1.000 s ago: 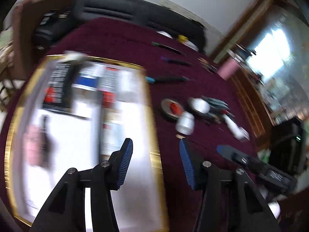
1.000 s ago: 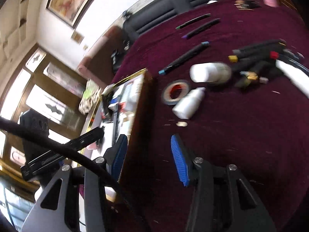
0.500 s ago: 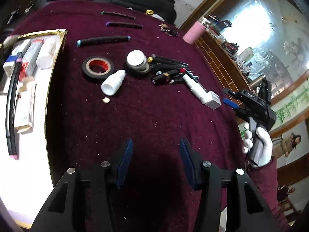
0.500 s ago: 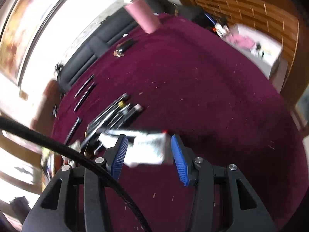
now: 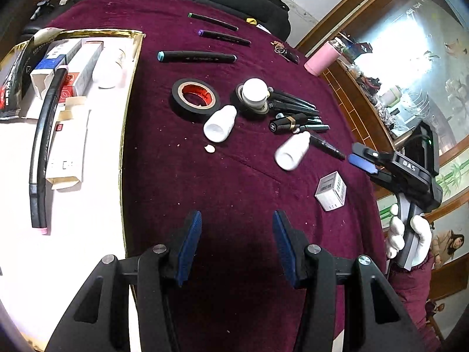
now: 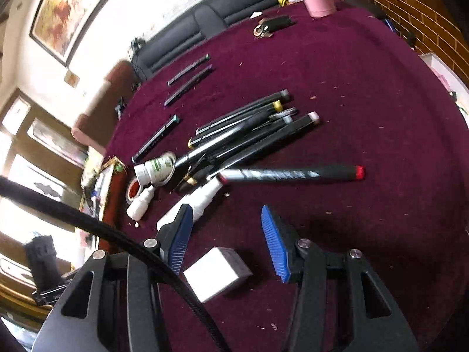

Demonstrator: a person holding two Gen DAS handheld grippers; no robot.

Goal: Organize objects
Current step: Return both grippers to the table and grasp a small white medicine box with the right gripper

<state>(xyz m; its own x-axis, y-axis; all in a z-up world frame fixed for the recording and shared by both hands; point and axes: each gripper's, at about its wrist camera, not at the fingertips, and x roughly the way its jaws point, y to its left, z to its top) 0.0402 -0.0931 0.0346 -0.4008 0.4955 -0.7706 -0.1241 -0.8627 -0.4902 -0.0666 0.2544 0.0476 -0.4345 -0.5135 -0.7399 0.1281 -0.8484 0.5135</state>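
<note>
Markers (image 5: 197, 56), tape roll (image 5: 195, 96), bottles (image 5: 220, 123) and a small white box (image 5: 330, 187) lie loose on the maroon cloth (image 5: 234, 182); the gold-rimmed tray (image 5: 130, 88) holds several boxes. Both the left gripper (image 5: 236, 243) and right gripper (image 6: 225, 234) are empty, jaws parted, the right's just opening.

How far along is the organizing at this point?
Partly done. The gold-edged tray already holds boxes, a white bottle and a long black marker. Nothing is held: the left gripper and the right gripper are open, the latter's jaws having just widened over the small white box. Tape roll, bottles and the marker pile remain on the cloth.
</note>
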